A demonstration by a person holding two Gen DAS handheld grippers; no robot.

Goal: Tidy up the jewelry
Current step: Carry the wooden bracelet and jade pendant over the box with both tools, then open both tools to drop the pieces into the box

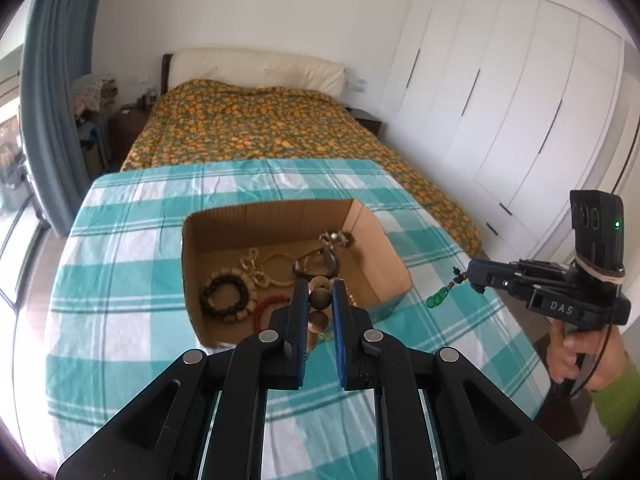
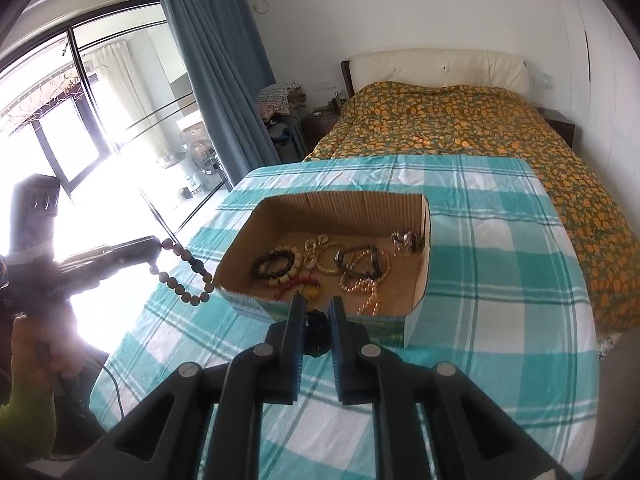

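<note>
the box (image 1: 392, 256) sits on the checked cloth (image 1: 120, 264), open on top, with plain cardboard walls. inside lie a dark bead bracelet (image 1: 222, 294) ringed by pale beads, a cream chain (image 1: 252, 266), a thin gold loop (image 2: 332, 262), red beads (image 1: 266, 308), a watch (image 2: 358, 260), a silver tangle (image 2: 406, 240) in the far right corner, and gold-pink beads (image 2: 366, 282) toward the near wall.

the left gripper (image 1: 320, 300) is closed on a brown bead string (image 2: 188, 276); in the right wrist view that string hangs in a loop just left of the box, outside it. in its own view the beads sit between the fingers, over the near wall.

the right gripper (image 2: 316, 316) pinches a dark knot; from it a green charm (image 1: 438, 298) dangles over the cloth, just right of the box and apart from it.

the cloth runs bare on both sides of the box and in front. behind it lies a bed (image 1: 260, 128), with wardrobes (image 1: 500, 120) to the right and a curtain (image 2: 216, 64) and window (image 2: 80, 92) to the left.
</note>
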